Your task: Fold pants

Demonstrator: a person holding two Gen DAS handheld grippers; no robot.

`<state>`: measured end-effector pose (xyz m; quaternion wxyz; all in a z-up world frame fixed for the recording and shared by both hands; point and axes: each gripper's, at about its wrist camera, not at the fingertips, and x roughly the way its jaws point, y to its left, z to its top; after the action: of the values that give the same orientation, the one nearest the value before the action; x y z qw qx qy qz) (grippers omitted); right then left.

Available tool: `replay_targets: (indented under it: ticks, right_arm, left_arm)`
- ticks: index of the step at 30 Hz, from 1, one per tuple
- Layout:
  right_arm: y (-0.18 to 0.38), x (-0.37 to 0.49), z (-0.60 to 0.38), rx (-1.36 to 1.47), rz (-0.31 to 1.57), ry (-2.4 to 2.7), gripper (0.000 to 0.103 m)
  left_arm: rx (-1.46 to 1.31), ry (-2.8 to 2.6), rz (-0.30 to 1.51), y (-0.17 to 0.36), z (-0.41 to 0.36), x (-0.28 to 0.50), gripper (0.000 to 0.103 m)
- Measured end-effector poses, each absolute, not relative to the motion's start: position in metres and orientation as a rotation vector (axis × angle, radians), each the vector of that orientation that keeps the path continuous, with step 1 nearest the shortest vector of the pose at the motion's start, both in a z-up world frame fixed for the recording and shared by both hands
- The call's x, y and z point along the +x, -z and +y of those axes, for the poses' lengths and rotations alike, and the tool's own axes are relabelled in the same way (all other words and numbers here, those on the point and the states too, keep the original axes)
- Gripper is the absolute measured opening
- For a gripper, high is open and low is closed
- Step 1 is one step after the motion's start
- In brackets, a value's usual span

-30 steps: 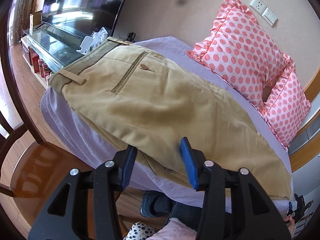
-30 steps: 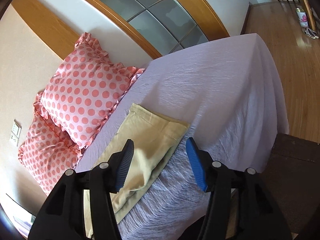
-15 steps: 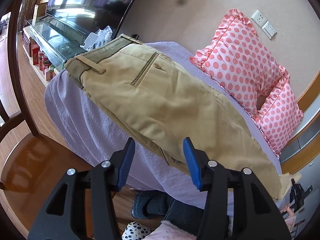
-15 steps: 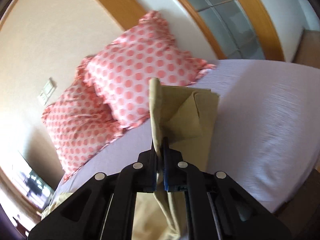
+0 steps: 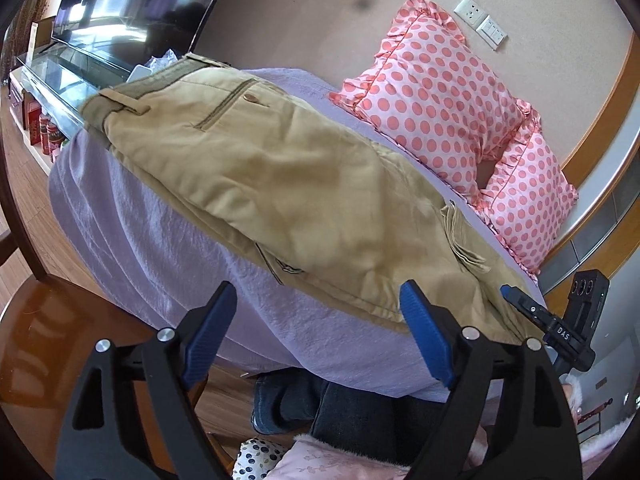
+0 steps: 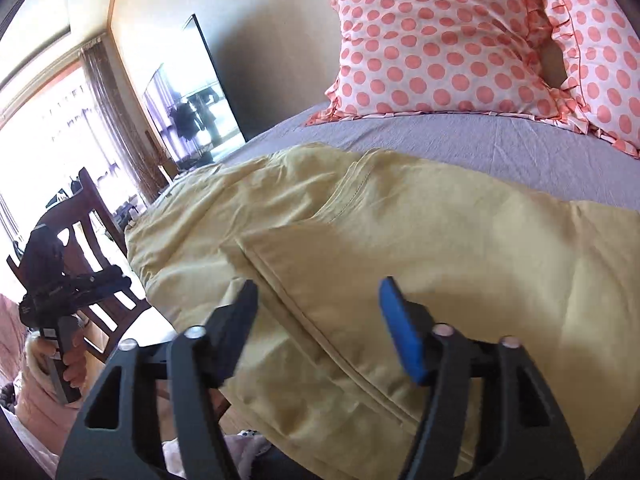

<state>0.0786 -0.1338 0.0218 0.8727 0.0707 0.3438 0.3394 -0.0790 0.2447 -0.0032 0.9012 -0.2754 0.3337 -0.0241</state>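
Tan pants (image 5: 280, 176) lie along the near edge of the lavender bed (image 5: 152, 248), waistband at the far left; their leg end is folded back onto the legs, its hem (image 5: 460, 236) lying on top. My left gripper (image 5: 316, 332) is open and empty, just off the bed's edge below the pants. My right gripper (image 6: 320, 320) is open and empty, hovering just above the folded pants (image 6: 400, 240). The right gripper also shows in the left wrist view (image 5: 536, 316); the left gripper shows in the right wrist view (image 6: 76, 284).
Two pink polka-dot pillows (image 5: 440, 96) lean on the wall behind the pants. A TV (image 5: 132, 4) on a glass stand is at the far left. A wooden chair (image 6: 92, 240) stands by the bed's near corner. My legs (image 5: 352, 412) are below the bed edge.
My right gripper closed on the leg hem, carried it over toward the waist end, then let go and is now open. My left gripper drew back slightly and stayed open.
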Motion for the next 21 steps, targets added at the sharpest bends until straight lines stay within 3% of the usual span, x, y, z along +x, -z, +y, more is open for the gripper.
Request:
replay_targets:
  ticks: [4,11,20,21]
  right_arm:
    - [-0.029,0.08,-0.15,0.214,0.698,-0.663,0.078]
    - [-0.02,0.087,-0.153,0.244,0.736,-0.634,0.078]
    - [-0.019,0.083,-0.154,0.269,0.732,-0.651,0.079]
    - [-0.019,0.083,-0.154,0.271,0.731,-0.653,0.08]
  left_arm:
    - [-0.598,0.086,0.705,0.013,0.239,-0.063,0.083]
    - [-0.659,0.068,0.695,0.017,0.246,-0.043,0.083]
    - [-0.768,-0.101,0.565,-0.006,0.291,-0.044,0.082]
    - [-0.788,-0.141,0.567,-0.007,0.3,-0.042,0.078]
